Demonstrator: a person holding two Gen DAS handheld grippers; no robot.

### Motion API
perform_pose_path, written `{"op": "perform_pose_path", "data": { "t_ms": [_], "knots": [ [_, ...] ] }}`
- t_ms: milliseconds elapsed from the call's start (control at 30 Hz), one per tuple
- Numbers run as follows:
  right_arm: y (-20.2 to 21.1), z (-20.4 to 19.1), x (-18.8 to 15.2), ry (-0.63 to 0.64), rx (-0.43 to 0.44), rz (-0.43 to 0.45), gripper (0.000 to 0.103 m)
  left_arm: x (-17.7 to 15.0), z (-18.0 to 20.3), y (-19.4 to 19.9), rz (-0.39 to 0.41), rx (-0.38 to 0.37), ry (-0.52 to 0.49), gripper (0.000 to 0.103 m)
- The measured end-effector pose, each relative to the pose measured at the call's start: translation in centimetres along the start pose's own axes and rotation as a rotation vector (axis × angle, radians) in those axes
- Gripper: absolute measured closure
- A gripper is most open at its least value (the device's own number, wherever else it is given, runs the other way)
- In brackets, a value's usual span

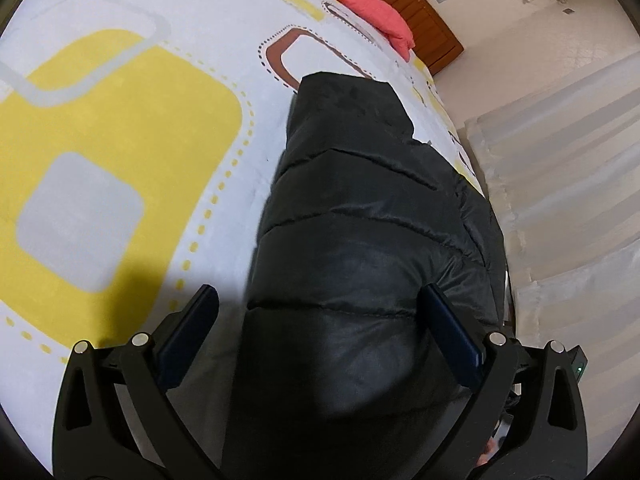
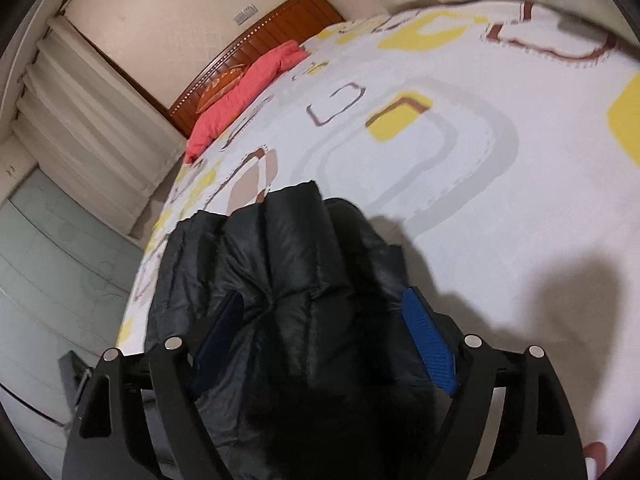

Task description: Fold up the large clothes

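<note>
White bedsheet (image 1: 224, 92) with yellow, grey and brown rounded squares covers the whole bed (image 2: 460, 152), which fills most of both views. At the far end of the bed stands a brown wooden headboard (image 2: 280, 24), and a coral-red quilt (image 2: 240, 92) lies along it. Pale curtains (image 1: 560, 152) hang beside the bed.

On the sheet, near the curtain-side edge of the bed, lies the black puffer jacket (image 1: 360, 220). It is folded into a long, narrow bundle with quilted seams across it, and its far end points toward the headboard.

Left claw (image 1: 322, 300) is wide open. The near end of the jacket lies between its two blue pads; the right-side pad touches the fabric, the other one stands apart from it, over the sheet.

Right claw (image 2: 324, 304) is also spread wide, with bunched jacket fabric between its pads. I cannot tell if the pads press on the fabric or only rest beside it.
</note>
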State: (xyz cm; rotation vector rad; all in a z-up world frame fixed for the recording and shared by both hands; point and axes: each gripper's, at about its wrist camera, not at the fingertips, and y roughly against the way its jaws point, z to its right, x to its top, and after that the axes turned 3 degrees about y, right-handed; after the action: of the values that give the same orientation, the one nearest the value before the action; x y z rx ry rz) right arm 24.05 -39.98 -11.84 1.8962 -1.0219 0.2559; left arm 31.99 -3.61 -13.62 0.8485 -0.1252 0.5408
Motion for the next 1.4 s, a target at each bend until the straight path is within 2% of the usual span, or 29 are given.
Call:
{"op": "perform_pose_path", "data": {
  "t_ms": [100,200,400,533,600,700,800,867,1067,1267,1400],
  "knots": [
    [-0.4,0.3,0.0,0.004,-0.01,-0.024,0.023,-0.1,-0.5,-0.3,-0.034,-0.036,0.052,0.003],
    [-1.1,1.1,0.1,-0.017,-0.023,-0.055,0.017,-0.2,-0.9,-1.1,-0.066,-0.069,0.098,0.002],
    [-3.2,4.3,-0.3,-0.17,0.148,-0.141,0.012,-0.1,-0.1,-2.2,-0.091,-0.092,0.074,0.002],
    [-3.5,4.2,-0.3,-0.148,0.189,-0.152,0.012,-0.2,0.1,-2.7,-0.097,-0.104,0.055,0.002],
    [-4.0,3.9,-0.5,-0.122,0.247,-0.184,0.012,-0.1,0.1,-2.8,-0.096,-0.115,0.05,0.002],
    [-4.2,3.4,-0.7,-0.098,0.281,-0.199,0.013,-0.3,0.4,-2.9,-0.105,-0.13,0.023,0.002],
    [-4.5,3.3,-0.9,-0.094,0.291,-0.198,0.019,-0.4,0.5,-3.0,-0.112,-0.154,-0.003,0.002],
    [-4.5,3.2,-1.0,-0.093,0.303,-0.197,0.028,-0.6,0.6,-2.9,-0.102,-0.165,-0.017,0.002],
    [-4.0,3.4,-1.6,-0.117,0.332,-0.167,0.043,-1.1,1.5,-2.6,-0.082,-0.155,-0.061,0.006],
    [-3.6,2.8,-2.1,-0.132,0.356,-0.141,0.048,-1.2,1.6,-1.2,-0.067,-0.159,-0.105,0.013],
    [-3.2,1.7,-2.4,-0.126,0.369,-0.127,0.049,-0.7,2.1,-0.1,-0.047,-0.158,-0.134,0.013]
  ]
}}
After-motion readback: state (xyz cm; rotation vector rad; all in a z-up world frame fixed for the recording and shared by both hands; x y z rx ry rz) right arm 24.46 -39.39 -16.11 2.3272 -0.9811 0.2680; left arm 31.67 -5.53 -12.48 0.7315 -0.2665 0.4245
